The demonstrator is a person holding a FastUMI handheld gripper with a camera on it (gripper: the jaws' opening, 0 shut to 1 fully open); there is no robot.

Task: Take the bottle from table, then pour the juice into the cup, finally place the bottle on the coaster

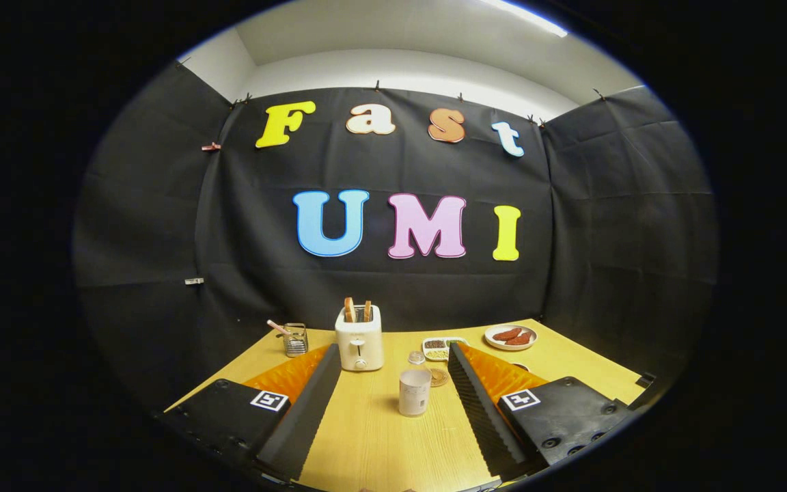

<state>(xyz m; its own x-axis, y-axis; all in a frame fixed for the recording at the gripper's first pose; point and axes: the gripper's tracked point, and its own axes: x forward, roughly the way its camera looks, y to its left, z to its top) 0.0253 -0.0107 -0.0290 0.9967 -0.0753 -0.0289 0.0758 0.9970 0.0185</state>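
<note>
Black cloth booth wall point(393, 287) behind a wooden table point(380, 437), white ceiling above. Gripper point(393, 389) held low over the near edge of the table, fingers point(311, 403) spread wide apart, gripping nothing. Between the fingers, near the middle of the table: a pale cup point(414, 392), upright, touching neither finger. Just beyond the cup, a clear bottle point(417, 358) with a rounded cap, partly hidden by the cup; contents too small to tell. Beside the bottle, toward the right finger, a round brown coaster point(438, 376), flat on the wood, bare. Farther back toward the far edge: a white toaster point(359, 339) with two slices of toast point(357, 309) standing in its slots. Toward the far left corner, a small glass holder point(295, 339) with a stick leaning out. Toward the far right corner, a divided dish point(443, 347) of grains, then a plate point(510, 337) with reddish-brown pieces of food.
</note>
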